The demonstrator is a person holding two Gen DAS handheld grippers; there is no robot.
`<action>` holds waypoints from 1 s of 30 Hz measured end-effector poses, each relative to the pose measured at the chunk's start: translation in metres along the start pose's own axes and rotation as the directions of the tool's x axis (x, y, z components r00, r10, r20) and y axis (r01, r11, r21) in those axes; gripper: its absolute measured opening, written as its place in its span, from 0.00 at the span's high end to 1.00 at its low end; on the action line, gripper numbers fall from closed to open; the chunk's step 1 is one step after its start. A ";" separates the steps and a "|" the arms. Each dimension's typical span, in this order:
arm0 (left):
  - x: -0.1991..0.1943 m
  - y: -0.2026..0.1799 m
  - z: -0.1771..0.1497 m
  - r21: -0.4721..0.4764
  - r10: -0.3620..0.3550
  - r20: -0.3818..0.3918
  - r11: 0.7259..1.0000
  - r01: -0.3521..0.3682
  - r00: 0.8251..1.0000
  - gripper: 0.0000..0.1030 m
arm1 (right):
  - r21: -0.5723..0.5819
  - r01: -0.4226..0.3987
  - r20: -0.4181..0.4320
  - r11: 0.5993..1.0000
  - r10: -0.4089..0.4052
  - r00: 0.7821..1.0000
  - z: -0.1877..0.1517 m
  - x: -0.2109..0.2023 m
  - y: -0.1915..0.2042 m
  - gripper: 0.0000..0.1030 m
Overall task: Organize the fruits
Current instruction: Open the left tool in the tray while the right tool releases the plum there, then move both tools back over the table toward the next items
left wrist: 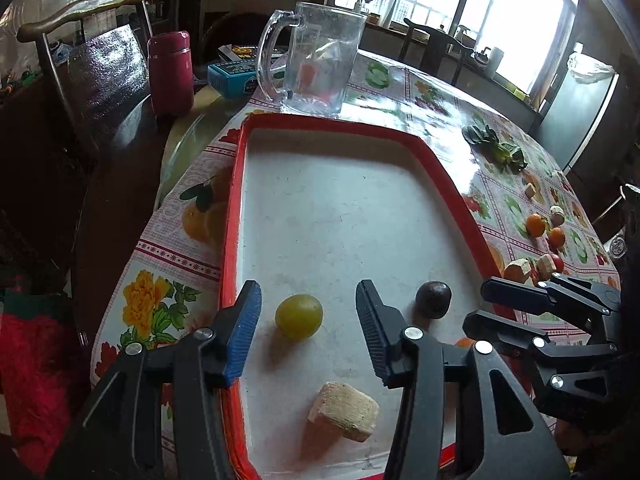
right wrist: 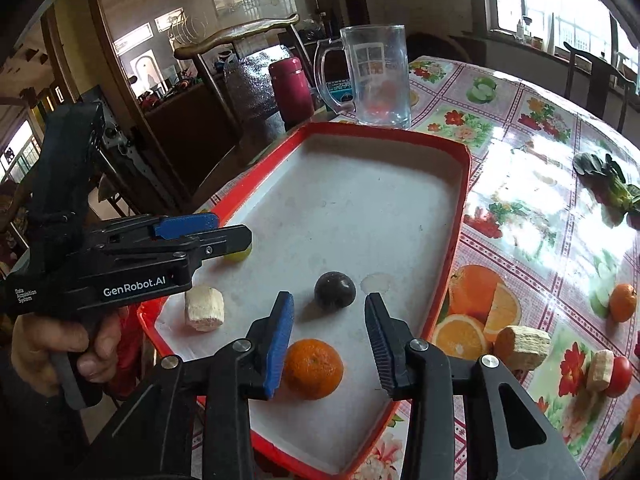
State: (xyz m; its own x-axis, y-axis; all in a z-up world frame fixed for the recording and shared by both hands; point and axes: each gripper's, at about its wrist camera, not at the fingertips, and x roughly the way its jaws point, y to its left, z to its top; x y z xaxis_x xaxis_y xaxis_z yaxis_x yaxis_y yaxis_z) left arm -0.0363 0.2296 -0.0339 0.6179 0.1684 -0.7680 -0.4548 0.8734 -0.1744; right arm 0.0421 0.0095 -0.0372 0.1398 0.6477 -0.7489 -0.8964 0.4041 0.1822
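The counter [right wrist: 532, 184], under a glossy fruit-print cloth, carries a wide red-rimmed tray [right wrist: 466, 200] with a pale floor, and just beyond the tray's far edge stands a clear glass mug [right wrist: 378, 76] with a maroon flask [right wrist: 290, 86] beside it. The left tool [left wrist: 308, 328] hangs over the near left part of the tray with its jaws spread wide and nothing held, a yellow-green fruit [left wrist: 299, 316] lying on the tray floor between them and clear of both pads. The right tool [right wrist: 329, 344] is likewise wide open and empty over the near right part of the tray, with an orange [right wrist: 313, 369] resting on the floor between its fingers, close by the blue pad (contact cannot be made out). Farther in sits a dark round fruit [right wrist: 335, 291], apart from the orange, and near the tray's left rim lies a pale cut chunk [right wrist: 204, 308]. Out on the cloth to the right of the tray lie leafy greens [right wrist: 608, 182], another pale chunk [right wrist: 522, 346] just off the rim, a second orange [right wrist: 623, 302], and a red tomato [right wrist: 618, 376] touching a small pale slice [right wrist: 600, 370].
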 end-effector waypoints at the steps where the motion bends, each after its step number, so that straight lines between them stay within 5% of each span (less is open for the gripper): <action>1: -0.003 0.000 0.000 0.002 0.002 0.004 1.000 -0.002 1.000 0.54 | 0.005 0.001 0.011 1.000 -0.001 1.000 -0.002 -0.006 -0.001 0.62; 30: -0.037 -0.084 -0.016 0.125 -0.054 0.036 0.991 0.049 0.998 0.49 | 0.227 0.120 0.131 0.967 -0.152 0.980 -0.081 -0.119 -0.083 0.62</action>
State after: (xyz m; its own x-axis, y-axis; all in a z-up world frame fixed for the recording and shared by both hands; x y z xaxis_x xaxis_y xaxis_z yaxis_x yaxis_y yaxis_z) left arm -0.0313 0.1422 -0.0007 0.6644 0.1372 -0.7346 -0.3400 0.9309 -0.1336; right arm 0.0659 -0.1533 -0.0146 0.3285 0.6573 -0.6782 -0.7543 0.6147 0.2304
